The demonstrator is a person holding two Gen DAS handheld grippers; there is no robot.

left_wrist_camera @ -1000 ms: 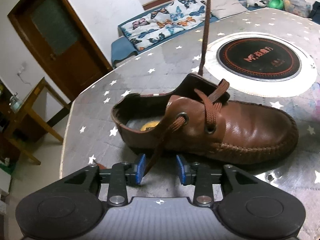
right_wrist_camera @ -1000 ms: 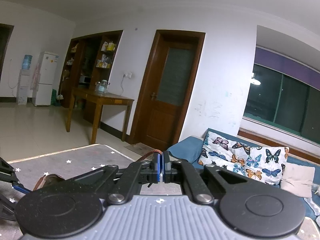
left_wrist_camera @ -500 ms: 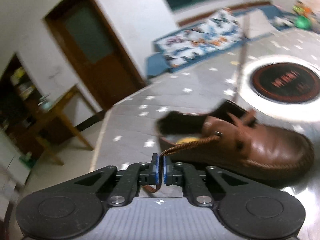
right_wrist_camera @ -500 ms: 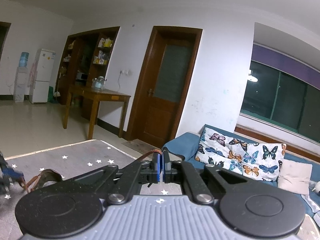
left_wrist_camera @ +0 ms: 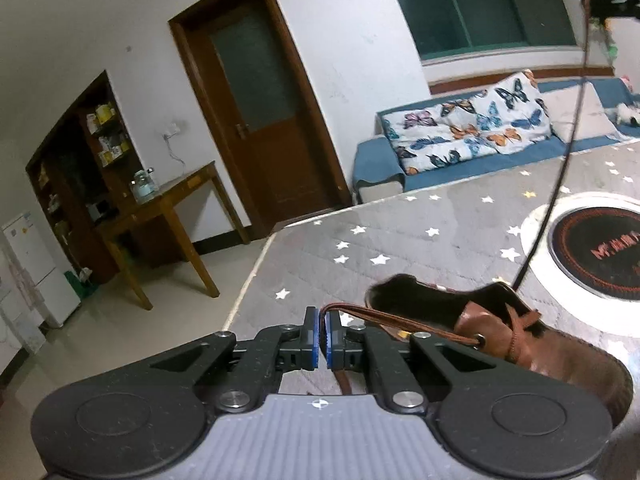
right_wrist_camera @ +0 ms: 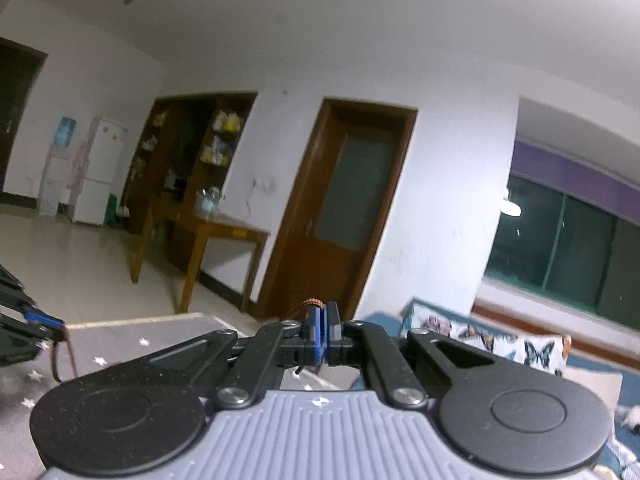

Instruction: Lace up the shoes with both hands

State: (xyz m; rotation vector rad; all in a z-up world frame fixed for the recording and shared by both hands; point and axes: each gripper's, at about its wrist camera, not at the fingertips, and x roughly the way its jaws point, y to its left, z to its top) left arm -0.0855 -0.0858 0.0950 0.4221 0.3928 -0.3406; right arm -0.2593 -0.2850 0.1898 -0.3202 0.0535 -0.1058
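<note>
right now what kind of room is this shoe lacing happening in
Most likely a home living room: a blue sofa with a butterfly-print cover stands along the wall, beside a wooden door, and a white fridge with a water dispenser stands at the far end.

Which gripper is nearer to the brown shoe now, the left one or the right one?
Left. The left gripper sits just beside the brown shoe, shut on a lace end. The right gripper is high above the shoe, holding the other lace end taut.
</note>
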